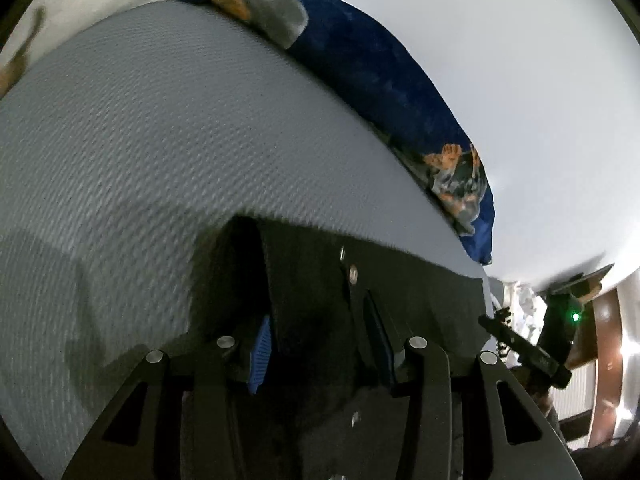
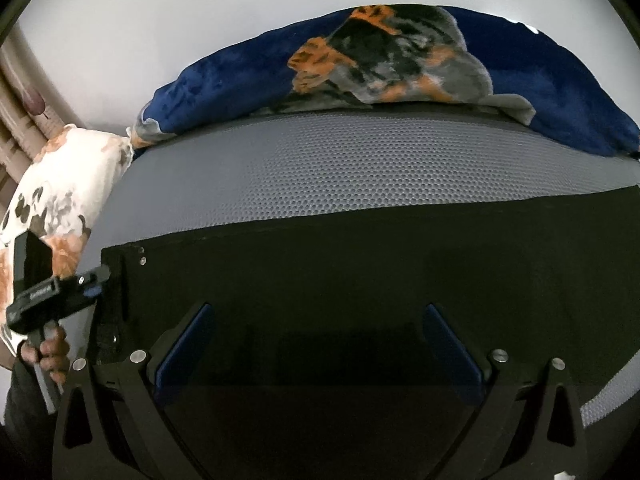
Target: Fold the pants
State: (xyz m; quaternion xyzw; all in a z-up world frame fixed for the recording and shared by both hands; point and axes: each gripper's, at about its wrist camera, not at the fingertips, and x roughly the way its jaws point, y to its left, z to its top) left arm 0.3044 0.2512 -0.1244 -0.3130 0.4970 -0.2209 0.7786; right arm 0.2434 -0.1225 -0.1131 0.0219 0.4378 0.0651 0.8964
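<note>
Black pants [image 2: 360,264] lie flat across a grey mesh mattress [image 2: 360,168], their waist end with two metal studs [image 2: 143,259] at the left. In the left wrist view the pants [image 1: 420,292] fill the lower middle. My left gripper [image 1: 316,328] has its blue-padded fingers [image 1: 260,348] drawn in on a raised fold of the waistband beside the studs [image 1: 352,272]. It also shows in the right wrist view [image 2: 96,280], at the pants' left edge. My right gripper [image 2: 316,320] is wide open low over the pants, its fingers [image 2: 188,344] apart with nothing between them.
A blue blanket with an orange and grey animal print [image 2: 400,64] lies bunched along the mattress's far edge against a white wall. A floral pillow [image 2: 64,184] lies at the left. The right gripper and a green light [image 1: 575,316] show at the left wrist view's right.
</note>
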